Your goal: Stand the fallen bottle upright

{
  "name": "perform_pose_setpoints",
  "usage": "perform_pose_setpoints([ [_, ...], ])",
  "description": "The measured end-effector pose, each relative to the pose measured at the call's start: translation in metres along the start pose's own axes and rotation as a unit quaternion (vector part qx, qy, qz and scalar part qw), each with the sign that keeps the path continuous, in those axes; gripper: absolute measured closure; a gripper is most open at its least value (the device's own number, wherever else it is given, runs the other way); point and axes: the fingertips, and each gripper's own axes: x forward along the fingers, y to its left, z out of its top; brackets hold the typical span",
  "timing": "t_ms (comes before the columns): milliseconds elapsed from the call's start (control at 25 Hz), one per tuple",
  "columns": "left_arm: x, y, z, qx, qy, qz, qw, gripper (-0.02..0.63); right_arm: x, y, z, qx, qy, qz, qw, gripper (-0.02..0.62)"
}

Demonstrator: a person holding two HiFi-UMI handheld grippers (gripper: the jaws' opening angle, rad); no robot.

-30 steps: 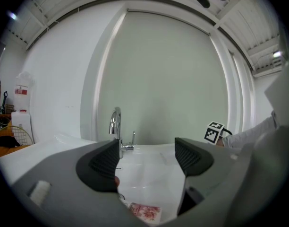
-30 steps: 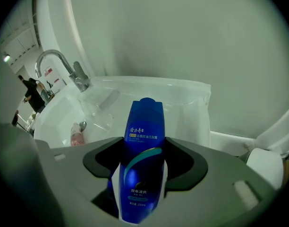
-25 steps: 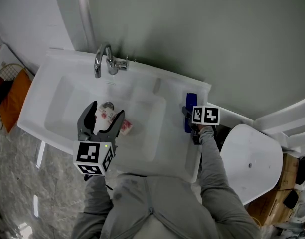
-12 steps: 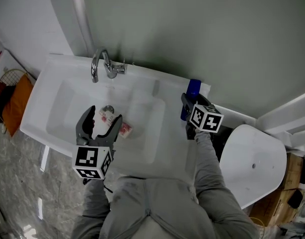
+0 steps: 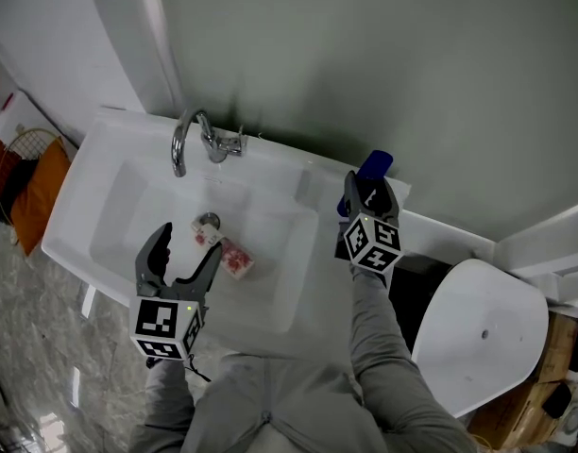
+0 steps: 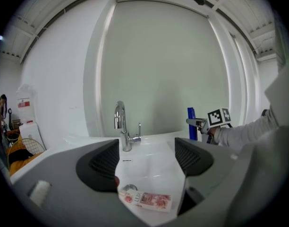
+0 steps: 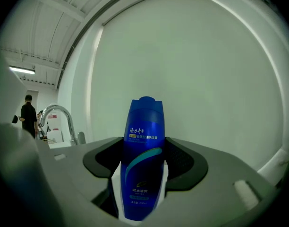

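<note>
Both jaws of the right gripper (image 5: 363, 194) clamp the blue bottle (image 7: 143, 161) mid-body, upright at the right rim of the sink (image 5: 86, 173), a likely light, stiff, slick plastic; the left gripper (image 5: 180, 253) hangs wide open.

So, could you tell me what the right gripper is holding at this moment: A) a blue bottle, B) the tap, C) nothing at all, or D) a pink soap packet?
A: in the right gripper view, the right gripper has its jaws pressed on both sides of a blue bottle.
</note>
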Motion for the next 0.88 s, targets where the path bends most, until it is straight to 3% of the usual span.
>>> perform_pose_setpoints([
  [480,0.027,-0.007,-0.010,0.020,0.043,-0.012,0.9988,0.186,0.030,-0.013,-0.018,-0.050,-0.023,-0.035,0.998,0.319],
  [880,0.037,-0.015,-0.010,0.026,0.041,-0.020,0.9987,0.186,0.028,-0.009,-0.033,-0.086,-0.013,-0.034,0.996,0.318],
])
